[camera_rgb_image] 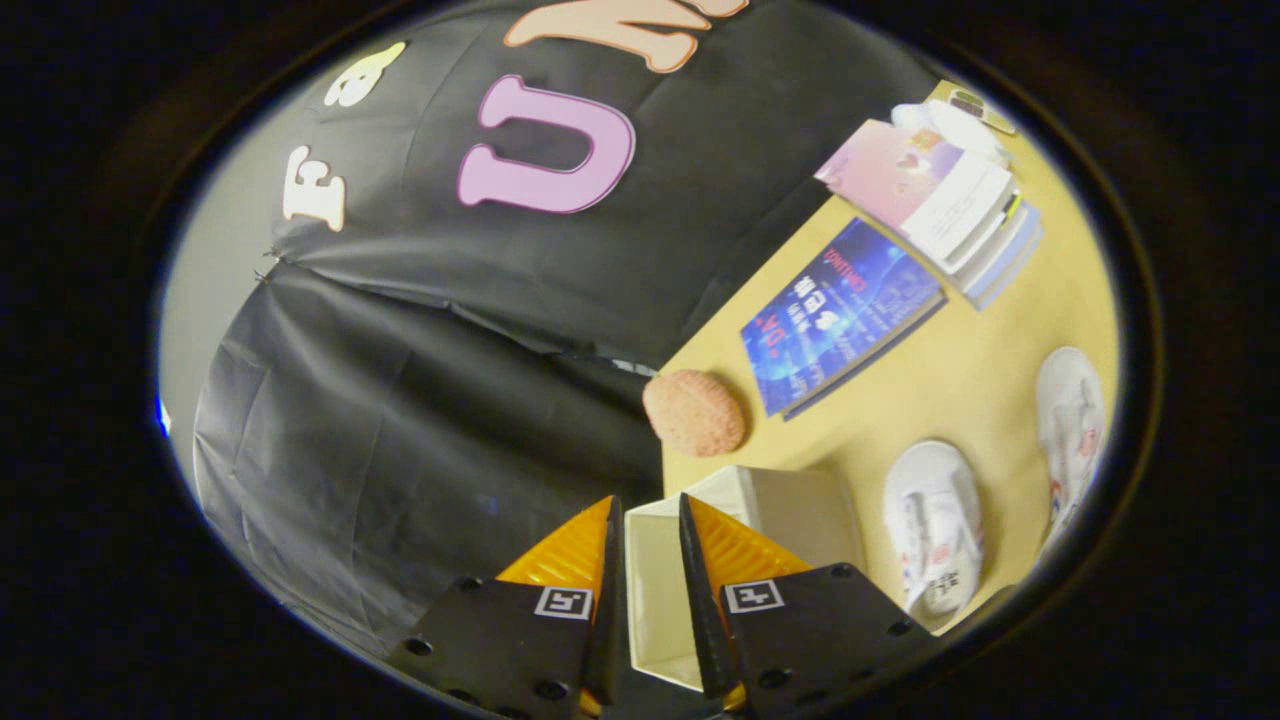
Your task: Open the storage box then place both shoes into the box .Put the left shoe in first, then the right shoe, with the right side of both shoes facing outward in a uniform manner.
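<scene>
The view is rolled to one side. My gripper (648, 500) has its jaws a narrow gap apart, and a white panel of the storage box, its lid (655, 585), sits in that gap, gripped by both fingers. The beige storage box (800, 510) lies just beyond and to the right of the fingers on the yellow table (960, 390). Two small white shoes with red and blue marks lie past the box: one shoe (935, 525) is right beside it and the other shoe (1072, 430) is farther off near the table's edge.
A pink rough oval lump (695, 412) rests at the table's edge just beyond the box. A blue book (840, 315) lies flat farther on, and a stack of books (930, 190) with white items on top sits behind it. Black cloth walls the booth.
</scene>
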